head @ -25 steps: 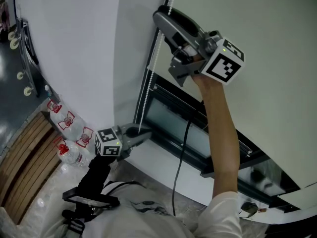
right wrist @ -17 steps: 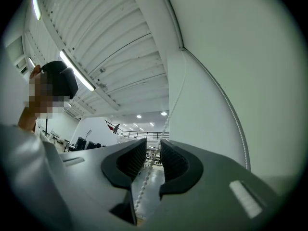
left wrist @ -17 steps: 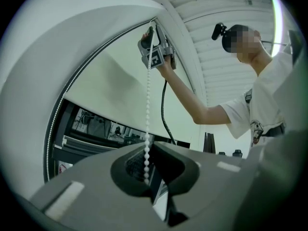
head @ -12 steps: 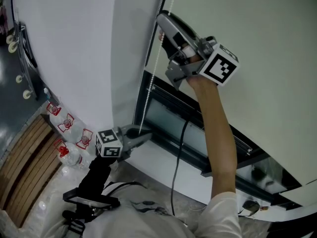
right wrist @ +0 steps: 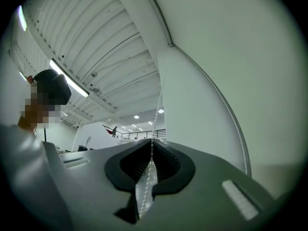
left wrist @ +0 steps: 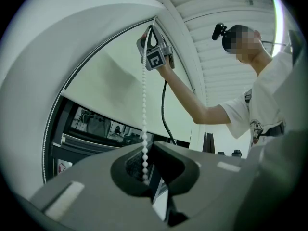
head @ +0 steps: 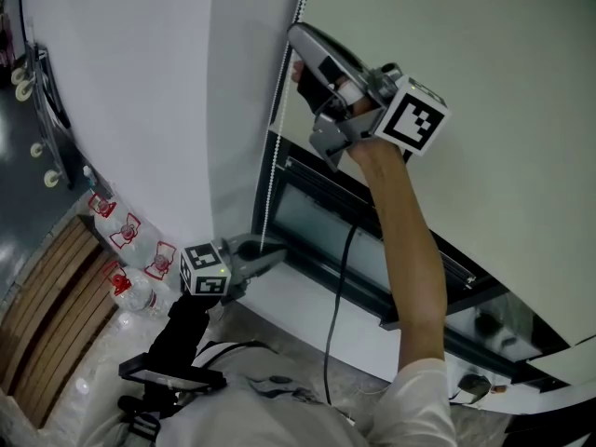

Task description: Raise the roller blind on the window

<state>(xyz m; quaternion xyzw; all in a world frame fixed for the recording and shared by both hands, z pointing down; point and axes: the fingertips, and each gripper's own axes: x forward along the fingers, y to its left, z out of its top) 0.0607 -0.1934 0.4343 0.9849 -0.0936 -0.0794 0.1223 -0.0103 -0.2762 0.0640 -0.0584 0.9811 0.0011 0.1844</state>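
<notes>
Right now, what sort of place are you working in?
Probably a large hall or workshop-style building: a high ribbed ceiling with strip lights, a railed upper gallery, and a window with a roller blind.

Matt pale cloth roller blind [head: 503,82], glossy white plastic bead chain [left wrist: 144,105], smooth wooden slats [head: 47,305]

Two grippers [head: 296,35] [head: 277,253], one bead chain [head: 277,128], one blind [head: 484,82]
</notes>
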